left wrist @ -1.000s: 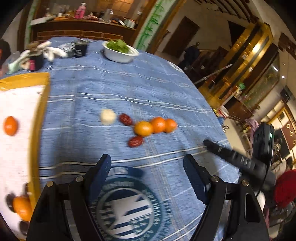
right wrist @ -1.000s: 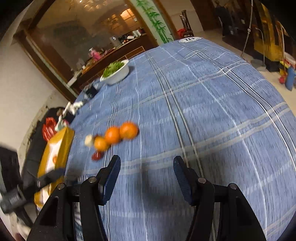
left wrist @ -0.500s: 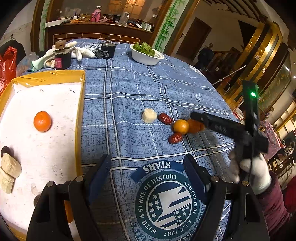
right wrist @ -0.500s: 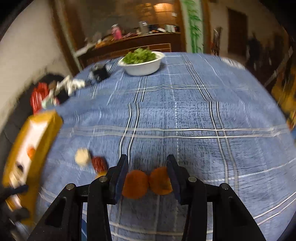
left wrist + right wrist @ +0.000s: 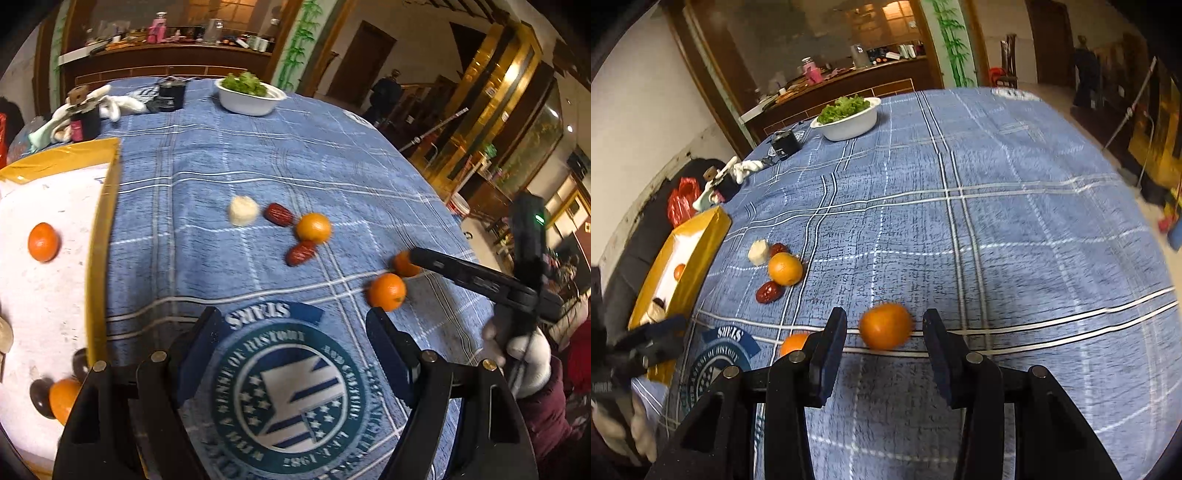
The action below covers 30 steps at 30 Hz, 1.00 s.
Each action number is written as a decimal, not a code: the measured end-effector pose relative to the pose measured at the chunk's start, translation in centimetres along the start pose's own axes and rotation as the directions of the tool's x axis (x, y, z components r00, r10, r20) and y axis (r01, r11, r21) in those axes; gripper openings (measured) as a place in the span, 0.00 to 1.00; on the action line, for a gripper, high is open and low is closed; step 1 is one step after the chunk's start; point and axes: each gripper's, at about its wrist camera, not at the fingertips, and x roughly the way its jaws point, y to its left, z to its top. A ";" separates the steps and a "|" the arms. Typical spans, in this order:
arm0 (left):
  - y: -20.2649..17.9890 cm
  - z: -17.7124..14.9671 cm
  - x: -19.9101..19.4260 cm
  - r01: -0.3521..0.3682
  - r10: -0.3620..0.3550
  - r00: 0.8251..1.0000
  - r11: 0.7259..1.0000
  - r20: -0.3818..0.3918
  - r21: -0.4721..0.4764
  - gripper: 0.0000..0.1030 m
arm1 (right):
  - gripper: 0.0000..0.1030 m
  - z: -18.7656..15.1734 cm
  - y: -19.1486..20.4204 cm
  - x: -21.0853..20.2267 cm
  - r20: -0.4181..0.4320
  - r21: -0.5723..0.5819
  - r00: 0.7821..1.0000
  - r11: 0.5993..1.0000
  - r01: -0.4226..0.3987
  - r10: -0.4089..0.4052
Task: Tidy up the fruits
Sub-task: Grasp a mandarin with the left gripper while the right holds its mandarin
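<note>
The right gripper (image 5: 884,334) hangs low over the table with its jaws spread and an orange (image 5: 885,325) between them, gaps showing on both sides. A second orange (image 5: 793,343) lies just outside its left finger. The left gripper (image 5: 295,332) is also spread wide and holds nothing, poised over a round printed emblem (image 5: 288,398) on the blue checked tablecloth (image 5: 997,221).

Farther out on the cloth sits a small cluster: a third orange (image 5: 785,268), two red dates (image 5: 769,292) (image 5: 279,214) on either side of it, and a pale chunk (image 5: 758,252) beside the farther date. To the left lies a yellow-rimmed tray (image 5: 96,236) with a white floor, holding another orange (image 5: 43,242) and some dark and pale pieces near its close edge.

At the far side of the table stand a white bowl of greens (image 5: 849,118), a black box (image 5: 783,144), a small dark jar (image 5: 85,123) and white gloves (image 5: 114,103). Beyond is a dim room with a cluttered wooden counter (image 5: 849,74), a bamboo-painted pillar (image 5: 955,44) and gilded cabinets (image 5: 491,110).
</note>
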 end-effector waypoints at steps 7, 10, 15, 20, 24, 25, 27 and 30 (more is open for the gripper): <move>-2.0 -0.8 1.1 0.043 -0.042 0.999 0.998 -0.030 0.046 0.77 | 0.37 -0.1 0.9 2.6 -0.022 -0.001 0.995 0.995 0.100 -0.100; -2.7 -1.3 1.3 0.058 -0.056 0.998 0.997 -0.043 0.056 0.77 | 0.33 -0.5 0.7 1.9 -0.002 0.005 0.994 0.994 0.108 -0.108; -3.4 -1.9 0.3 0.032 -0.029 0.999 0.997 -0.035 0.064 0.77 | 0.33 -1.4 -0.7 0.1 0.057 0.081 0.998 0.996 0.033 -0.038; -4.9 -2.3 -0.8 -0.028 0.029 1.000 0.994 -0.011 0.104 0.77 | 0.33 -2.2 -1.9 -2.2 0.162 0.150 0.987 0.988 -0.042 0.018; -6.6 -2.4 0.1 -0.060 0.063 0.998 0.985 -0.015 0.162 0.77 | 0.33 -2.4 -3.1 -2.5 0.187 0.203 0.982 0.976 -0.072 0.034; -7.2 -2.3 0.6 -0.063 0.067 0.998 0.981 -0.016 0.185 0.77 | 0.33 -2.4 -3.3 -2.6 0.194 0.211 0.980 0.974 -0.080 0.038; -8.1 -1.9 1.8 -0.078 0.083 0.996 0.972 -0.013 0.219 0.77 | 0.33 -2.5 -3.4 -2.6 0.194 0.216 0.980 0.972 -0.087 0.045; -9.6 -0.7 4.2 -0.094 0.099 0.995 0.956 -0.004 0.279 0.77 | 0.33 -2.5 -3.2 -2.6 0.195 0.209 0.980 0.974 -0.088 0.047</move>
